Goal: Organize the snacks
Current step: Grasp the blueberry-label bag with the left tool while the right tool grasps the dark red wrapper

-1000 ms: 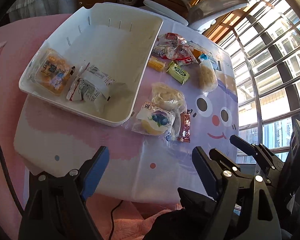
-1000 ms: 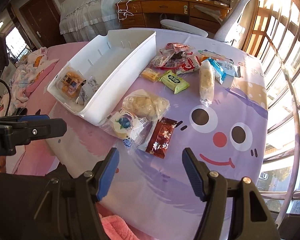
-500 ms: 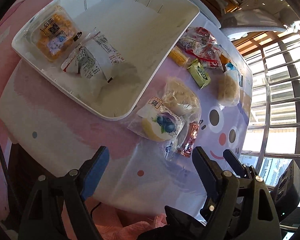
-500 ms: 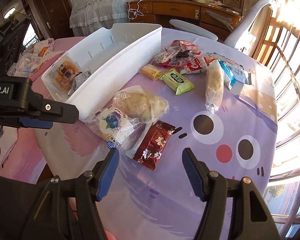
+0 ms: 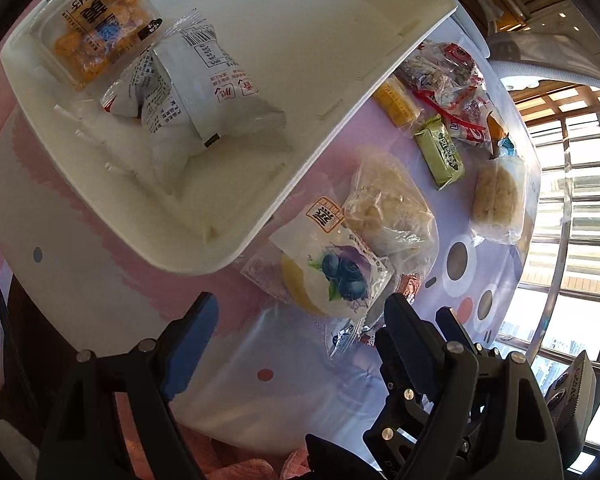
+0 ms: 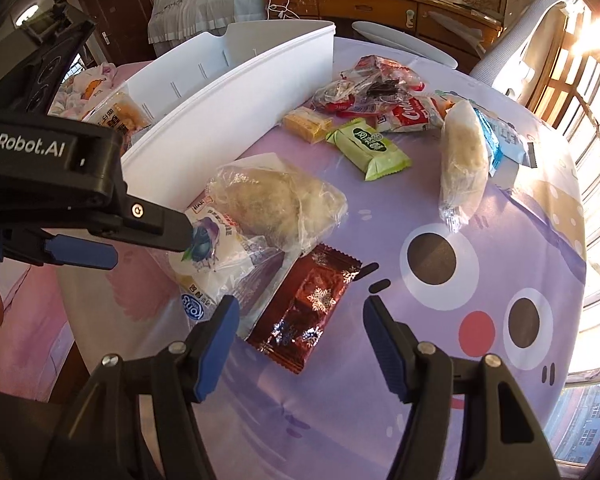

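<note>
A white bin [image 5: 332,92] [image 6: 236,96] holds an orange snack pack [image 5: 96,28] and a white packet [image 5: 196,92]. Beside it on the table lie a blueberry bun pack [image 5: 332,276] [image 6: 216,256], a clear bag of pale pastry [image 5: 388,208] [image 6: 276,200] and a dark red foil packet [image 6: 308,300]. My left gripper [image 5: 300,328] is open just above the near edge of the blueberry pack. My right gripper [image 6: 300,320] is open, low over the red packet's near end.
Farther back on the table lie a green bar [image 6: 368,148], a yellow bar [image 6: 306,124], red and clear wrappers [image 6: 376,88], a long rice cake pack [image 6: 462,152] and a blue packet [image 6: 500,140]. The cartoon tablecloth [image 6: 480,280] drops off at the near edge. A window stands to the right.
Both grippers have moved forward and down toward the snacks beside the bin. The left one has closed in on the blueberry pack, the right on the red packet. Both stay open.
</note>
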`<action>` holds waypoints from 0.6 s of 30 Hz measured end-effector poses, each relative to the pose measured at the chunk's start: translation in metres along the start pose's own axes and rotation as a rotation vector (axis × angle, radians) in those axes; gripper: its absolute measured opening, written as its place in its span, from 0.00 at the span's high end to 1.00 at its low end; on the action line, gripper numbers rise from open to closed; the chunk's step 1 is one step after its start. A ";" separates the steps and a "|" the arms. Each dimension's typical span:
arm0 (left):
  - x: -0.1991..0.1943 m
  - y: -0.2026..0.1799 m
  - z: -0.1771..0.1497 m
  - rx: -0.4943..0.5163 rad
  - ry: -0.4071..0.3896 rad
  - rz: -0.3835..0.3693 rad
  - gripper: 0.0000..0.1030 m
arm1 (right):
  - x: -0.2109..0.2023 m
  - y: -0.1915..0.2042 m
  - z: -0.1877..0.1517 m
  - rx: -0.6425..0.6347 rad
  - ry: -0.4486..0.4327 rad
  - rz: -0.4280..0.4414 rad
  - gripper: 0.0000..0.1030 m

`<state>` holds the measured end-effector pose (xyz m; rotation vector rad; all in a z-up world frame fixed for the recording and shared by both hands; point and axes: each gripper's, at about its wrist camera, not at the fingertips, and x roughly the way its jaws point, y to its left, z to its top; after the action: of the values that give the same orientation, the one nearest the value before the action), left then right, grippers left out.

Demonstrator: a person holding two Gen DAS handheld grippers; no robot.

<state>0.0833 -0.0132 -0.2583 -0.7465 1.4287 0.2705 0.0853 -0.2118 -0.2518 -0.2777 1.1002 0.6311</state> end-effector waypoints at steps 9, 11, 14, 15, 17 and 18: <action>0.020 -0.006 0.008 -0.046 0.023 0.014 0.19 | 0.020 -0.007 0.004 -0.005 0.034 0.012 0.46; 0.025 -0.006 0.010 -0.055 0.030 0.014 0.21 | 0.022 -0.008 0.005 -0.003 0.036 0.017 0.46; 0.031 -0.006 0.012 -0.067 0.038 0.010 0.21 | 0.027 -0.009 0.006 -0.002 0.048 0.030 0.48; 0.032 -0.007 0.012 -0.072 0.036 0.008 0.21 | 0.028 -0.009 0.006 0.001 0.051 0.035 0.49; 0.034 -0.008 0.014 -0.072 0.037 0.009 0.22 | 0.029 -0.009 0.006 0.001 0.050 0.037 0.51; 0.034 -0.008 0.014 -0.073 0.038 0.009 0.22 | 0.029 -0.009 0.006 0.001 0.049 0.038 0.51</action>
<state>0.1046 -0.0196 -0.2891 -0.8087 1.4646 0.3188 0.1037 -0.2060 -0.2764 -0.2734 1.1554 0.6603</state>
